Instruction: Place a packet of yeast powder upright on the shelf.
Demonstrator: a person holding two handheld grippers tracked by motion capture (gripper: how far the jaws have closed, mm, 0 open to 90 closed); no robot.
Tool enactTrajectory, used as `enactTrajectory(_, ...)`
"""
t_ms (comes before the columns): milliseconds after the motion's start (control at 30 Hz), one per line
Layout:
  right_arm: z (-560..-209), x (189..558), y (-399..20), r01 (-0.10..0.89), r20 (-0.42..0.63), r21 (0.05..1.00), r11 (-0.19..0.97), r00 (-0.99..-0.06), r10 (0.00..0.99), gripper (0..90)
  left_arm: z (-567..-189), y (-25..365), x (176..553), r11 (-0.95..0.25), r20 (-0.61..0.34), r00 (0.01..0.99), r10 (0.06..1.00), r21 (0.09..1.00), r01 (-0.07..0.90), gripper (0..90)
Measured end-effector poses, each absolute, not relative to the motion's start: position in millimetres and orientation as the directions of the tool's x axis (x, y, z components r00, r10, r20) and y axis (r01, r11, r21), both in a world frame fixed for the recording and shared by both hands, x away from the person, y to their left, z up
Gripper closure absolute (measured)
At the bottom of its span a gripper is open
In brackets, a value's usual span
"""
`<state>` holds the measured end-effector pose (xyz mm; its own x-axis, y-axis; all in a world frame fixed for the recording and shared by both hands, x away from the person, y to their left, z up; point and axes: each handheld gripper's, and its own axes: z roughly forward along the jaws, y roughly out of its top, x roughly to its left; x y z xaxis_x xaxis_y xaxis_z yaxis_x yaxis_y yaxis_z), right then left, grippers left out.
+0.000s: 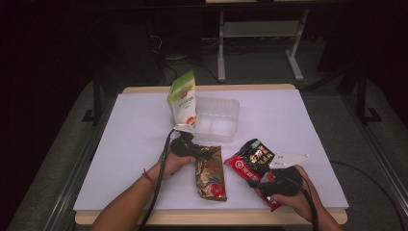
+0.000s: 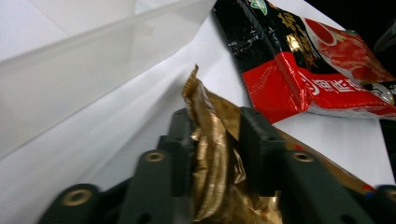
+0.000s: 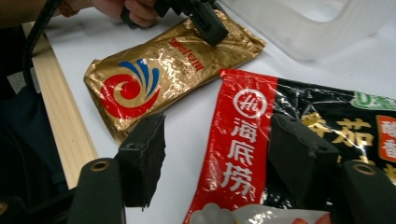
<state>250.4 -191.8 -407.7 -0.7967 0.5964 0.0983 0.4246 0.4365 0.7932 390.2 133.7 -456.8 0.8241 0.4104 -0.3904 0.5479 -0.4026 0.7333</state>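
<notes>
A gold foil packet (image 1: 210, 180) lies on the white table near the front middle. My left gripper (image 1: 204, 153) is shut on its far end; in the left gripper view the jaws (image 2: 217, 128) pinch the crumpled gold foil (image 2: 210, 107). A red and black packet (image 1: 248, 161) lies to the right of it. My right gripper (image 1: 264, 179) is at that packet's near end, open. In the right gripper view its jaws (image 3: 217, 130) straddle the packet's red edge (image 3: 247, 135) without pressing it. The gold packet (image 3: 154, 74) and the left gripper (image 3: 210, 23) lie beyond.
A clear plastic container (image 1: 219, 101) stands behind the packets at the table's middle. A green and white pouch (image 1: 183, 101) stands upright at its left side. The table's wooden front edge (image 3: 56, 107) runs close to both hands. Bare white tabletop lies to the left and far right.
</notes>
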Motion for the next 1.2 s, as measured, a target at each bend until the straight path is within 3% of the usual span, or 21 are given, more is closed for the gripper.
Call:
enactTrajectory(67,-407.8,252.0,-194.8,0.431,0.106,0.797,0.423,-0.79,0.604,35.5,-455.2,134.1,388.8,-0.388,-0.377,0.825,0.42,0.748,0.539,81.1)
enactTrajectory(133,-407.5,252.7,-197.1,0.434,0.106,0.798,0.419,-0.785,0.61,35.3,-453.6,133.5,387.1,-0.388,-0.362,0.831,0.423,0.756,0.527,83.0)
enactTrajectory(267,-406.2,254.5,-202.4,0.432,0.103,0.804,0.408,-0.778,0.62,35.0,-446.3,134.3,381.8,-0.378,-0.32,0.838,0.441,0.781,0.497,84.4)
enactTrajectory(667,-397.3,261.3,-219.1,0.424,0.098,0.837,0.346,-0.739,0.667,33.0,-401.8,173.5,360.8,-0.185,-0.294,0.823,0.486,0.886,0.425,85.4)
enactTrajectory(933,-393.5,267.0,-228.9,0.421,0.098,0.851,0.314,-0.714,0.693,32.8,-374.1,186.3,342.3,-0.112,-0.256,0.85,0.461,0.933,0.341,86.0)
enactTrajectory(1200,-391.6,270.2,-233.8,0.414,0.092,0.86,0.297,-0.699,0.709,32.4,-366.0,190.8,336.5,-0.081,-0.255,0.852,0.458,0.942,0.325,86.1)
